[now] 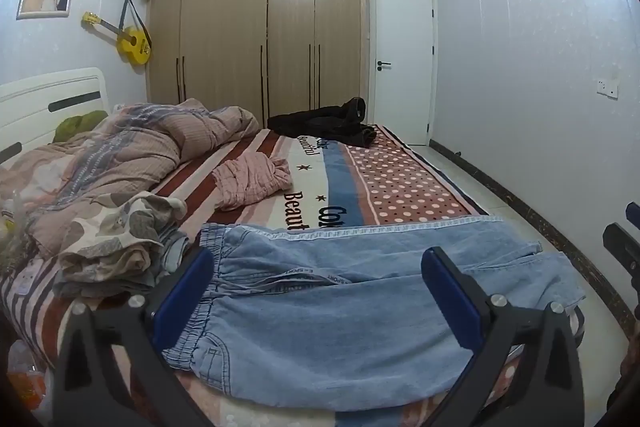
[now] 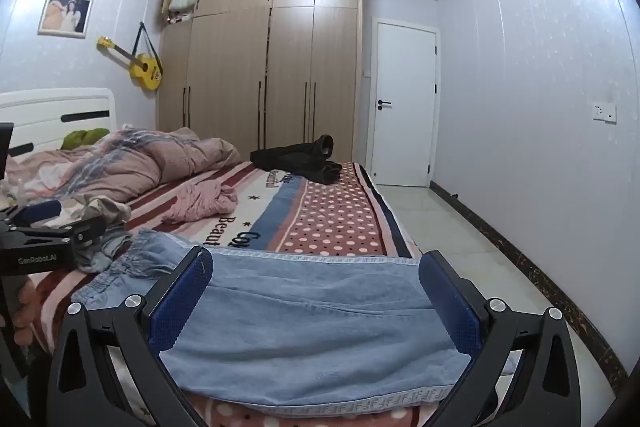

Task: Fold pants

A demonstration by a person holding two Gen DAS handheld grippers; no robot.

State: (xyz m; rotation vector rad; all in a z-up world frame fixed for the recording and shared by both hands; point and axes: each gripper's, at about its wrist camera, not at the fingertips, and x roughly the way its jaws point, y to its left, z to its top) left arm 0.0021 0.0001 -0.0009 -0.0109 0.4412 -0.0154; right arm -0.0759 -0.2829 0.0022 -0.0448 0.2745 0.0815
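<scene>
Your left gripper [image 1: 316,291] sits nearest the lens, its blue pads spread wide over the waistband end of the light-blue denim pants [image 1: 360,307], gripping nothing. The pants lie flat across the near end of the bed [image 1: 400,187], elastic waist and drawstring toward your left, legs running right to the mattress edge, where they look doubled over. Your right gripper [image 2: 316,299] is likewise spread wide, hovering over the leg end of the pants [image 2: 320,315], with a patterned trim band along both the far and near edges. You can see your left gripper [image 2: 48,239] at the left border of the right wrist view. Just left of the waistband lies a heap of patterned clothes [image 1: 120,239]. Farther up the bed rest a crumpled pink garment [image 1: 252,183], a black garment [image 1: 328,123] and a bunched quilt [image 1: 140,143].
</scene>
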